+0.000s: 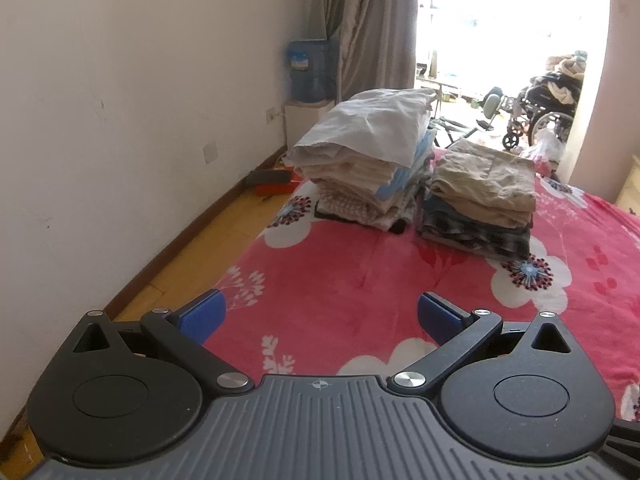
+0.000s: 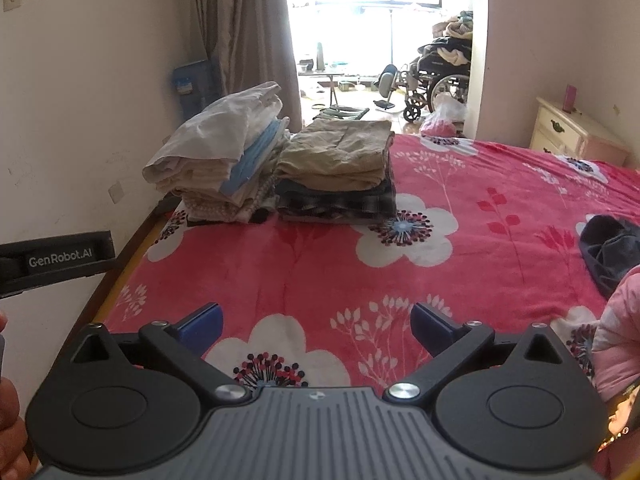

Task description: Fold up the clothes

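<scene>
Both tongs, left [image 1: 320,316] and right [image 2: 316,322], gape empty above the bed [image 2: 500,184]; two clothes stacks [image 2: 336,168] stand ahead, a dark garment [image 2: 612,252] at right.

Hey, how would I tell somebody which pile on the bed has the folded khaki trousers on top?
Start at the pink flowered bedspread and look to its far end, near the curtain, where two stacks of folded clothes stand side by side. Take the lower stack, the one farther from the wall. Its top is flat tan cloth over dark plaid layers, while the taller stack is capped with rumpled white fabric.

Both wrist views over bed [image 1: 360,280]
</scene>
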`<action>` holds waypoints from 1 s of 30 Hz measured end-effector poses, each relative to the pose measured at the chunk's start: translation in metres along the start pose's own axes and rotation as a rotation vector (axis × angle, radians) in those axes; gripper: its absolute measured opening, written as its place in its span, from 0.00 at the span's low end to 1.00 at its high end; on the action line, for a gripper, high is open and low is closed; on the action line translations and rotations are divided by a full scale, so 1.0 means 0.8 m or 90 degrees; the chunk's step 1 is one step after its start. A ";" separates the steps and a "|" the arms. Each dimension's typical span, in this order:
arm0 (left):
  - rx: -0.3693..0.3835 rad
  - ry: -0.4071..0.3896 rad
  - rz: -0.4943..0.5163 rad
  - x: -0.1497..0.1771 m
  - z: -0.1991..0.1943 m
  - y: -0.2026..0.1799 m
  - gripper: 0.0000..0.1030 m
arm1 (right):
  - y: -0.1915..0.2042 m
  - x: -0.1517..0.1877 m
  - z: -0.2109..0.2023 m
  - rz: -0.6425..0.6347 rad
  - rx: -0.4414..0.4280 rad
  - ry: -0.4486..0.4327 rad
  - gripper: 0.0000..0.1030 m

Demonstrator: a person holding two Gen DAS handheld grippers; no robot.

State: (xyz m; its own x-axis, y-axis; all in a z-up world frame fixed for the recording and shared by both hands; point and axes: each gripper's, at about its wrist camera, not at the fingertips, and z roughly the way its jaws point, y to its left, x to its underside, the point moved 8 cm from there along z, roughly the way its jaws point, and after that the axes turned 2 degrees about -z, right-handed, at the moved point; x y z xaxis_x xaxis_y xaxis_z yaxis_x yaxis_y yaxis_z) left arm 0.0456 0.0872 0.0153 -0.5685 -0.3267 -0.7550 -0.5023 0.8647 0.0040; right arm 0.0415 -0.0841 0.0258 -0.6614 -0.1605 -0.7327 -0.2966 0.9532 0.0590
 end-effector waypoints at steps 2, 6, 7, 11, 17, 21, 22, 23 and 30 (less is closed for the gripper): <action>-0.004 -0.002 -0.003 0.000 -0.001 0.001 1.00 | 0.001 0.000 -0.001 0.000 0.001 0.001 0.99; -0.005 -0.005 -0.007 -0.003 0.000 0.002 1.00 | 0.003 -0.001 -0.003 -0.002 -0.001 -0.003 1.00; -0.005 -0.006 -0.006 -0.003 -0.001 0.003 1.00 | 0.004 -0.001 -0.003 -0.002 -0.002 -0.003 1.00; -0.008 -0.011 -0.002 -0.004 -0.001 0.005 1.00 | 0.006 0.000 -0.002 0.000 -0.003 -0.003 1.00; -0.011 -0.018 0.003 -0.005 -0.002 0.008 1.00 | 0.008 0.000 -0.002 0.002 -0.002 -0.002 1.00; -0.014 -0.023 0.007 -0.007 -0.003 0.009 1.00 | 0.007 -0.003 -0.003 0.003 0.002 -0.005 1.00; -0.016 -0.025 0.009 -0.008 -0.003 0.009 1.00 | 0.007 -0.003 -0.003 0.003 0.003 -0.006 1.00; -0.017 -0.028 0.011 -0.008 -0.004 0.009 1.00 | 0.007 -0.003 -0.003 0.003 0.004 -0.007 1.00; -0.021 -0.037 0.017 -0.011 -0.005 0.009 1.00 | 0.008 0.000 -0.002 0.006 0.007 -0.001 1.00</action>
State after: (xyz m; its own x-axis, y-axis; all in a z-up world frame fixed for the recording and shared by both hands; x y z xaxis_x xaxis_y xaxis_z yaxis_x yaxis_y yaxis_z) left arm 0.0442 0.0945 0.0243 -0.5432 -0.2798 -0.7916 -0.5088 0.8597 0.0452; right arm 0.0386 -0.0787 0.0271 -0.6626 -0.1511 -0.7336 -0.2826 0.9575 0.0580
